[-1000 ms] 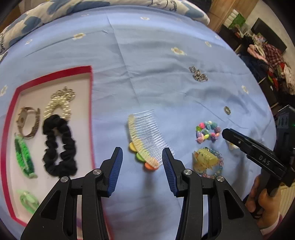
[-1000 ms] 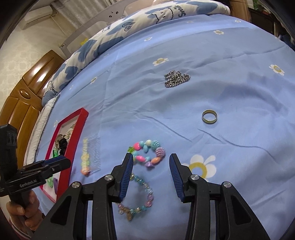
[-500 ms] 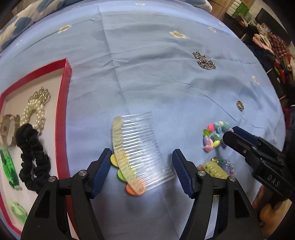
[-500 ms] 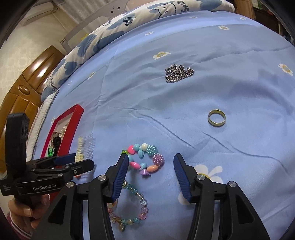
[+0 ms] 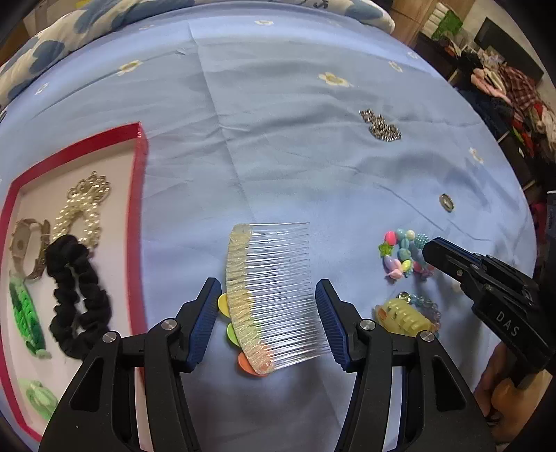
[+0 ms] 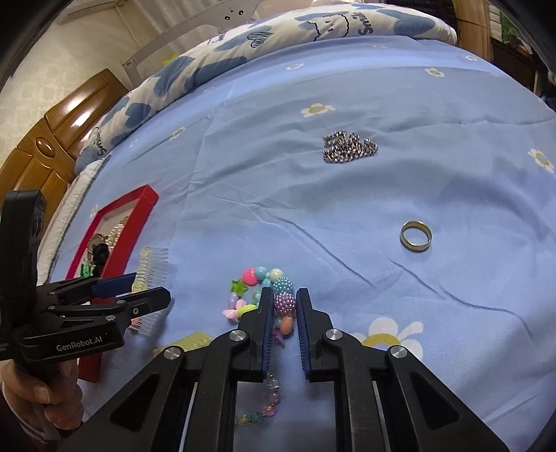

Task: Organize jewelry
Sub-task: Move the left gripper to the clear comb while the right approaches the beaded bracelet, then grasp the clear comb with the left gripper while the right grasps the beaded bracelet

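On my left tool (image 5: pixel 267 306) the blue pads were apart and closing, the clear hair comb (image 5: pixel 274 295) lying on the bed sheet (image 5: pixel 278 139) between them, untouched as far as I could tell. I judged the risk there to be the thin teeth: a squeeze across them could flex them and flip the comb out, or the pads could gather sheet instead. The red-rimmed tray (image 5: pixel 137 215) sat off that tool's left side, already holding a black scrunchie (image 5: pixel 74 295), a pearl piece (image 5: pixel 83 208) and a watch (image 5: pixel 29 243), so a careless carry could catch the rim.

My right tool (image 6: pixel 281 313) was closing to a narrow gap around the far side of the colourful bead bracelet (image 6: pixel 264 292); I could not be sure the pads were pressing yet. Round beads might roll out of so small a bite, or the second beaded bracelet (image 6: pixel 267 403) under the tool might snag and drag along. Beyond that tool lay a silver chain (image 6: pixel 347 146); to its right, a ring (image 6: pixel 416 235).

Readable writing: "GenRobot.AI" on the left tool's body, "DAS" on the right tool's, and "Smile" on the pillow (image 6: pixel 312 24).
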Available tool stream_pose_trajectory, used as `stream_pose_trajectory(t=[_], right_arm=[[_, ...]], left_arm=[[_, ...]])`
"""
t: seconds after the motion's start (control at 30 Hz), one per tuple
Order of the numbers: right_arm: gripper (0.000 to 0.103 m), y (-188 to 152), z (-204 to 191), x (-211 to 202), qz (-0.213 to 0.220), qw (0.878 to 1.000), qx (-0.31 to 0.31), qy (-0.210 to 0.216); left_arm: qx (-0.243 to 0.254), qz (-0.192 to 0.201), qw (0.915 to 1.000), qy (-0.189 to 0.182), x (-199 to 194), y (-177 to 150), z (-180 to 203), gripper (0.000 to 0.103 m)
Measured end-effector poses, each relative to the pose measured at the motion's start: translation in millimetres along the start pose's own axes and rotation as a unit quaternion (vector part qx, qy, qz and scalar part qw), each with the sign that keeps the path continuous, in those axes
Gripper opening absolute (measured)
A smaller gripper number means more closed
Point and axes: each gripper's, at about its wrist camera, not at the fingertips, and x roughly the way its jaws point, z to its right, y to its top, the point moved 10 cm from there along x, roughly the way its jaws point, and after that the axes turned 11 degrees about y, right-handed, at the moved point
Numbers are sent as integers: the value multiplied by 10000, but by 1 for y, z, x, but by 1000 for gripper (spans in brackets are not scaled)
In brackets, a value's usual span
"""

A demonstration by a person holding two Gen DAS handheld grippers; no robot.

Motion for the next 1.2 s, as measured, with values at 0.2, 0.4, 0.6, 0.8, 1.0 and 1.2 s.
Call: stream_pose_trajectory(t=[0.2, 0.4, 0.6, 0.8, 1.0, 1.2], right_arm=[[13, 10, -11, -13, 173, 9997, 17, 154], [13, 22, -35, -26, 327, 9989, -130, 298], [13, 29, -65, -31, 409, 9976, -276, 493], [13, 35, -98, -29, 421, 9957, -492, 662], [13, 36, -133, -19, 361, 9929, -701, 890], [13, 28, -167, -2, 210, 9897, -831, 1147]], left_arm=[[-115, 195, 9997, -90, -23, -2, -10, 55], [-223, 404, 9989, -85, -45, -5, -24, 55], [-435, 571, 9974, -37, -62, -8, -47, 55], [-684, 663, 9954, 31, -75, -16, -75, 55], [-954, 676, 9930, 144, -79, -28, -106, 55], [-1200, 665, 9902, 257, -80, -40, -137, 55]])
